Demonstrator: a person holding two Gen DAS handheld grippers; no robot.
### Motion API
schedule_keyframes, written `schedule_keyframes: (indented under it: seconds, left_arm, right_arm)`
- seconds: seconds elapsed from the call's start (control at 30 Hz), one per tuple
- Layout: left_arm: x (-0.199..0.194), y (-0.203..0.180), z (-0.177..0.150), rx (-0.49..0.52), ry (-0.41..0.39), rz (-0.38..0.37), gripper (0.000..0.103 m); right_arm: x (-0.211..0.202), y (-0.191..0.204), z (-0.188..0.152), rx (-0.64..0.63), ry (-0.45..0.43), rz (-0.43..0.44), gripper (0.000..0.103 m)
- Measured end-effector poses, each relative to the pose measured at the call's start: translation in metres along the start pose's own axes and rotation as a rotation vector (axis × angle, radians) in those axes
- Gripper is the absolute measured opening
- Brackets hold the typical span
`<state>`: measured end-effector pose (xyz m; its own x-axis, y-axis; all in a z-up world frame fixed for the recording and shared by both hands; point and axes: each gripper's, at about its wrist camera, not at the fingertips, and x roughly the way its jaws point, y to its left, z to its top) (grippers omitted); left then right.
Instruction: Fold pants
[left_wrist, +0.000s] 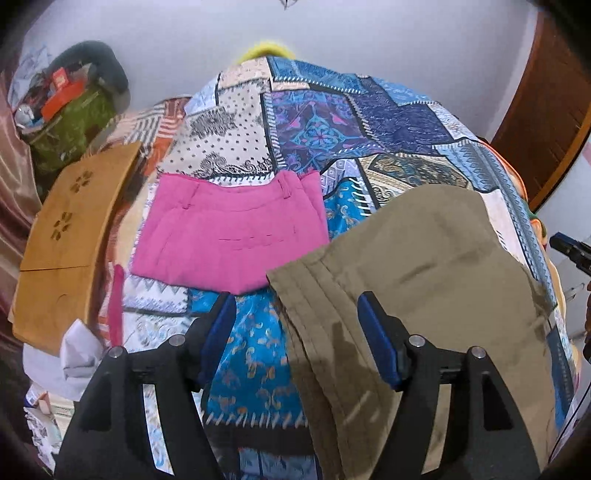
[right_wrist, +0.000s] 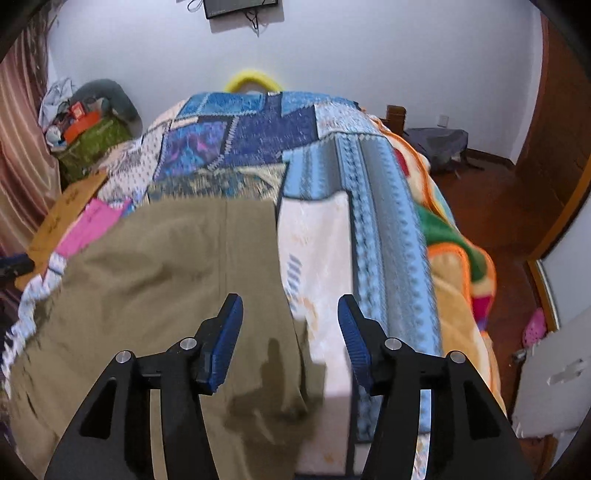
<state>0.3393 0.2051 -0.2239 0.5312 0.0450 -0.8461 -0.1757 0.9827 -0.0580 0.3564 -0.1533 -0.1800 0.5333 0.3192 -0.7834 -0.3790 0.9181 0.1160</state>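
both claws hung apart over the khaki pants (left_wrist: 424, 258) on the bed: left claw (left_wrist: 297, 332), right claw (right_wrist: 290, 332); each would best pinch one hem corner squarely

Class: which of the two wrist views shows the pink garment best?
The left wrist view: the pink garment lies flat and whole on the patchwork quilt. The right wrist view shows only a blurred sliver of it beside the khaki pants.
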Motion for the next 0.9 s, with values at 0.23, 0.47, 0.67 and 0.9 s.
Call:
schedule_keyframes:
  seconds: [0.23, 0.47, 0.67, 0.9]
  left_arm:
    - [0.052, 0.005, 0.015, -0.022, 0.072, -0.021, 0.068]
    - [0.088, 0.005, 0.020, -0.009, 0.135, -0.069, 0.068]
    - [0.099, 0.009, 0.020, -0.038, 0.139, -0.112, 0.070]
    - [0.103, 0.013, 0.023, -0.092, 0.132, -0.128, 0.066]
  right_arm:
    - [0.055, 0.010, 0.039, -0.012, 0.023, 0.025, 0.050]
    - [0.120, 0.012, 0.063, -0.016, 0.077, 0.044, 0.050]
    - [0.151, 0.008, 0.067, 0.028, 0.080, 0.073, 0.047]
    - [0.150, 0.024, 0.066, -0.051, 0.047, 0.030, 0.012]
